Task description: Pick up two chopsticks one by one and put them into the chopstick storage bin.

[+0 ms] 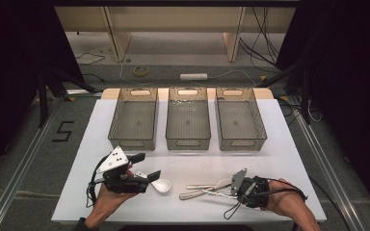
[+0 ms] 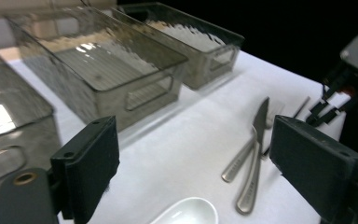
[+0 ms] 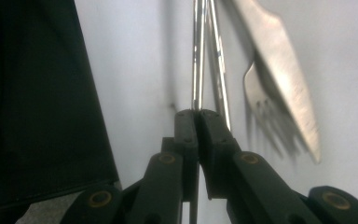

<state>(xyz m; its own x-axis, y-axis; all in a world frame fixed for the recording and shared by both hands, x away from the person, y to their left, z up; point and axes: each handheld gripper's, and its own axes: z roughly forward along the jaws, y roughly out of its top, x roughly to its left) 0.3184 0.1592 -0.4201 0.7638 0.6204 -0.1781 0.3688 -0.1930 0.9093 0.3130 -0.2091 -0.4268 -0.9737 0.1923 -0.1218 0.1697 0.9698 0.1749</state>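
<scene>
The right gripper (image 3: 196, 114) has its jaws pinched together on a thin metal rod, one of a pair of chopsticks (image 3: 199, 56) lying on the white table (image 1: 279, 144); the second stick lies just beside the first and looks to sit outside the pads. To do this pick well, I would check that both sticks are caught before lifting, or else carry the one held, and raise it slowly and level so the smooth steel does not pivot or slip. Just beside them lie a knife (image 3: 279, 70) and a fork (image 3: 261, 100), so the lift should go straight up and not drag across them. The left gripper (image 1: 147, 166) hangs with its jaws wide apart over a white ceramic spoon (image 1: 161, 185), holding nothing. Beyond, three clear bins (image 1: 188, 118) stand in a row, empty, likely where the cutlery goes.
</scene>
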